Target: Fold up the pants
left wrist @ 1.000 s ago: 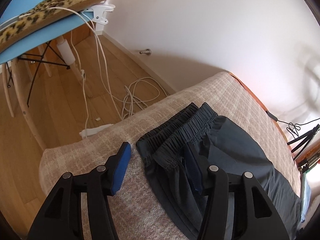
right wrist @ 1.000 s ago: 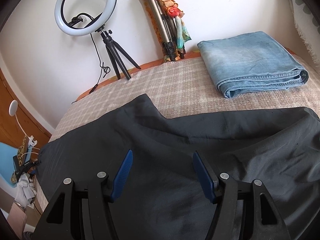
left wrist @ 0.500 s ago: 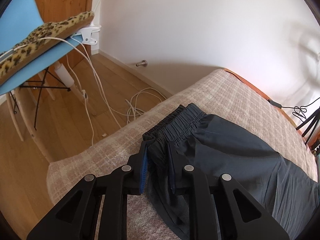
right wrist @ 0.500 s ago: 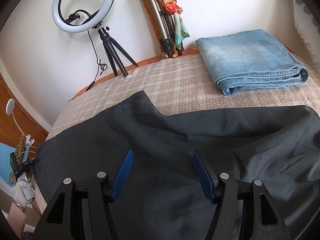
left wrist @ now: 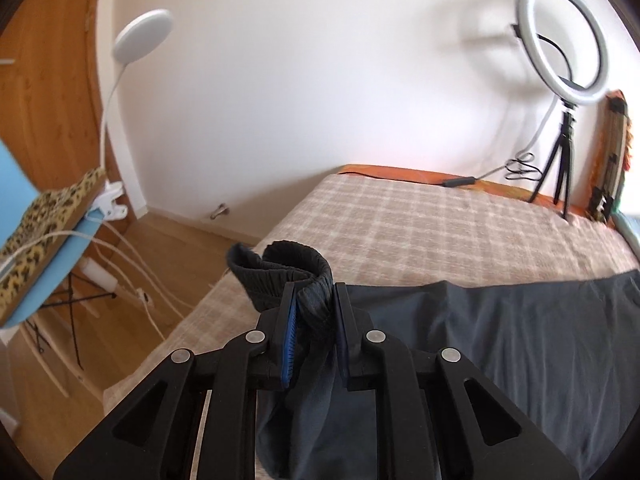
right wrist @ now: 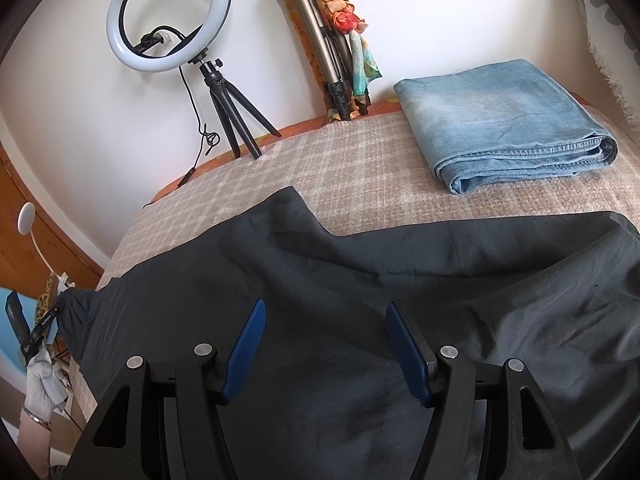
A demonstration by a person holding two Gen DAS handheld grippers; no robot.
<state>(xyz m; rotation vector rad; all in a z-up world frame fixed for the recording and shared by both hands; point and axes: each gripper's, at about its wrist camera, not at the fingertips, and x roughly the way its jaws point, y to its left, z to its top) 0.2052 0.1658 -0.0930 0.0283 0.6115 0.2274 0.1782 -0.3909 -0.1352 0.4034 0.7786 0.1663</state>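
A bedroom with white walls (left wrist: 320,80) and a wooden floor (left wrist: 132,320). A bed (left wrist: 440,220) wears a beige plaid cover. A ring light (right wrist: 168,16) on a tripod stands by the wall. Folded jeans (right wrist: 500,120) lie nearby. A blue chair (left wrist: 44,280) holds a leopard-print cushion (left wrist: 44,216).

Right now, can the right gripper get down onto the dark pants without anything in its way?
Probably yes. The right gripper hangs open directly over the dark pants, with only bare fabric between its fingers. The folded jeans lie apart, farther back on the bed.
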